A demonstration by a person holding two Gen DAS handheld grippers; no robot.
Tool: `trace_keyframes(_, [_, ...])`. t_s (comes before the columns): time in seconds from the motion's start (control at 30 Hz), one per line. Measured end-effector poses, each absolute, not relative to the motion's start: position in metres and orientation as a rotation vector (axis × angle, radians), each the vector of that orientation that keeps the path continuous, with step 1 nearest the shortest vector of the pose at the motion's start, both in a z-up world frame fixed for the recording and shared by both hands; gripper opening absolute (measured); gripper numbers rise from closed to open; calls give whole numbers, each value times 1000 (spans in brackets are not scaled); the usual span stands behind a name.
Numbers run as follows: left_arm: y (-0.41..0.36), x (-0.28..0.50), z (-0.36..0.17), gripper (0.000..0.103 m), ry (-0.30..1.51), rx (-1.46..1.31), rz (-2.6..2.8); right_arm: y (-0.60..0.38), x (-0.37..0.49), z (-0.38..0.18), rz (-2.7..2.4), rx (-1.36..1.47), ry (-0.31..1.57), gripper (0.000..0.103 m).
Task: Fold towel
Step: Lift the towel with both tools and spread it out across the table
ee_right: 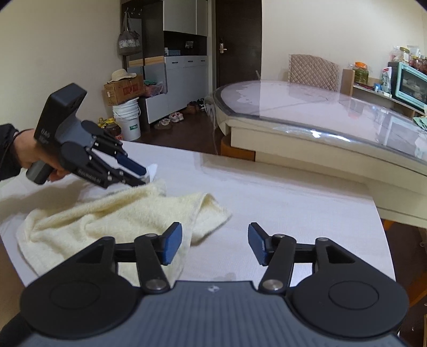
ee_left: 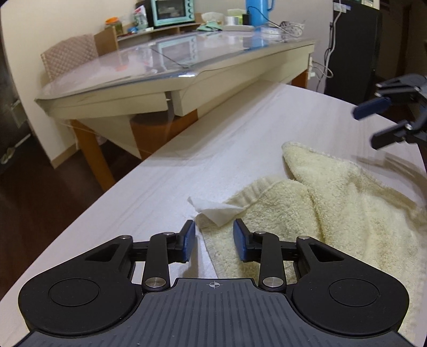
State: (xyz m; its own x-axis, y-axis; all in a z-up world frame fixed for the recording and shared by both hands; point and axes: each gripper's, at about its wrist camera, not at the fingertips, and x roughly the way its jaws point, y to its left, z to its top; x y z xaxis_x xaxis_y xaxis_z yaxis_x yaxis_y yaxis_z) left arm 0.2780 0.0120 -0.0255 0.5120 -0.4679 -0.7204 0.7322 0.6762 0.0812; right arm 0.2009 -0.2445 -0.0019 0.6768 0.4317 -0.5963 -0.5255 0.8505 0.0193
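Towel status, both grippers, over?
Left gripper open at the towel's tagged corner. Right gripper open, empty. Towel crumpled, unfolded. Nothing obstructing.

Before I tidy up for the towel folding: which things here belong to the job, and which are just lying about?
For the job:
- towel
- white table under it
- left gripper
- right gripper

Lying about:
- glass-topped table
- toaster oven
- blue jug
- chair
- white bucket
- cardboard box

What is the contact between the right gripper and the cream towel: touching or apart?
Apart. The left wrist view shows the right gripper raised, jaws open, with bare table visible between its fingers and the towel.
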Motion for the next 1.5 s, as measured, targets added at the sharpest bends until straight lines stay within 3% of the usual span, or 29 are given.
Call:
trace_keyframes(0.07, [6,273,-27,3,714,432,-755,-240,211,-3,546,-162,630,60])
trace_keyframes(0.43, [49,249,-6,1,596,391,-518,-219,242,-11,628,-106,691,59])
trace_keyframes(0.63, [55,238,-5,1,591,410,-500,-201,273,-26,659,-14,784,51])
trace_keyframes(0.7, [55,237,-6,1,586,404,-496,-194,282,-32,658,-4,816,44])
trace_keyframes(0.77, [56,236,-6,1,585,397,-485,-193,286,-35,657,24,828,3])
trace_keyframes(0.8, [57,236,-7,1,585,394,-479,-194,285,-34,656,32,823,3])
trace_keyframes(1.0, [64,234,-11,1,590,370,-375,-227,239,-6,544,-16,677,3])
trace_keyframes(1.2, [66,231,-20,1,609,351,-315,-256,210,-22,502,21,750,6])
trace_keyframes(1.27, [67,230,-23,1,611,345,-298,-260,208,-26,491,36,746,29])
trace_keyframes(1.33, [68,232,-24,1,606,357,-271,-264,206,-23,482,52,716,44])
trace_keyframes(1.5, [71,240,-28,2,615,417,-191,-262,196,-8,525,20,677,44])
